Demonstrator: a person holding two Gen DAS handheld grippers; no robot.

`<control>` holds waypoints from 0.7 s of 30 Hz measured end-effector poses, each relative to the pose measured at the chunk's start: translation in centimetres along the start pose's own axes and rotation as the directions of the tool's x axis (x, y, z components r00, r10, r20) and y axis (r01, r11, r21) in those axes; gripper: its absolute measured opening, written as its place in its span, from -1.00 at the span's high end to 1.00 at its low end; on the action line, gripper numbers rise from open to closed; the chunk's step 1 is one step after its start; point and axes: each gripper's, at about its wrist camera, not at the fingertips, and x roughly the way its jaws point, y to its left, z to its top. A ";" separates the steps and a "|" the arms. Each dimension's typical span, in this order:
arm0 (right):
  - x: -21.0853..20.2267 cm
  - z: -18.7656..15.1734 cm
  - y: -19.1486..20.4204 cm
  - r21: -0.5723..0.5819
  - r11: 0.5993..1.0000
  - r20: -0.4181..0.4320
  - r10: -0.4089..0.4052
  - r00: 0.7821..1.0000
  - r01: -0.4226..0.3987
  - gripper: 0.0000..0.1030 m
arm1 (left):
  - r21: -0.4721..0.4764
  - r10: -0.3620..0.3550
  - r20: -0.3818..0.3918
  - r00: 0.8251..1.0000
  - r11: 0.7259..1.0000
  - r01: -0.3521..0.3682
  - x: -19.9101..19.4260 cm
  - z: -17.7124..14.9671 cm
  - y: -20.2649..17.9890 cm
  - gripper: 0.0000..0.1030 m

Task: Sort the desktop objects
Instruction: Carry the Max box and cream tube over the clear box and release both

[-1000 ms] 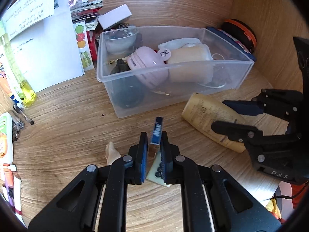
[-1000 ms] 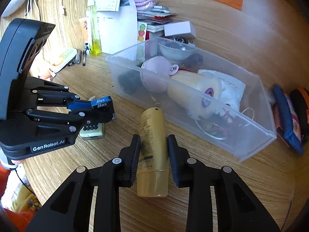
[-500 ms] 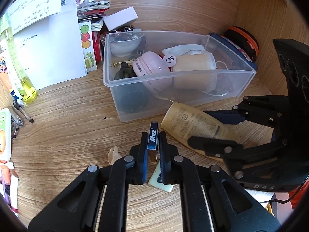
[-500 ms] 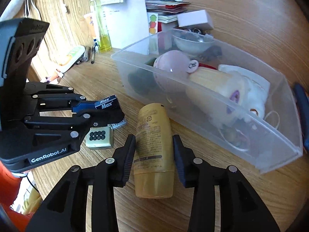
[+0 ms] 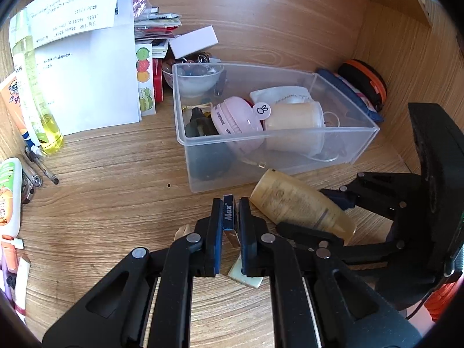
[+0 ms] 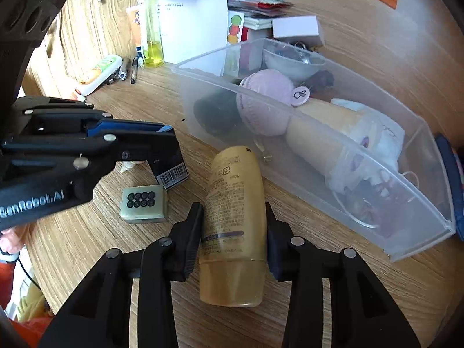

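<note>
R tongs point(image 6: 233, 232) clamp tan bottle point(image 6: 233, 226) beside clear bin point(image 6: 362, 203).

1. I am pinching a small dark box point(image 5: 228, 216) lettered "Max" on its blue edge between my left fingers point(image 5: 216, 226); a barcode is showing on its lower face, and it is hanging clear of the worktop point(image 5: 116, 191).
2. I am clamping a gold tube point(image 6: 233, 203) with fine print between my right fingers point(image 6: 193, 237); its cap end is pointing back at me, its flat end toward the clear bin point(image 6: 319, 156).
3. A pale green cube point(image 6: 144, 204) with eight black dots is sitting on the worktop just beside the tube.
</note>
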 end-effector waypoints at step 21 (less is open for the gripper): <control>0.1 0.4 0.1 0.027 0.996 -0.024 0.082 0.996 -0.082 0.53 | -0.019 0.025 -0.046 0.999 0.999 -0.026 1.6 -0.7 -0.2 0.85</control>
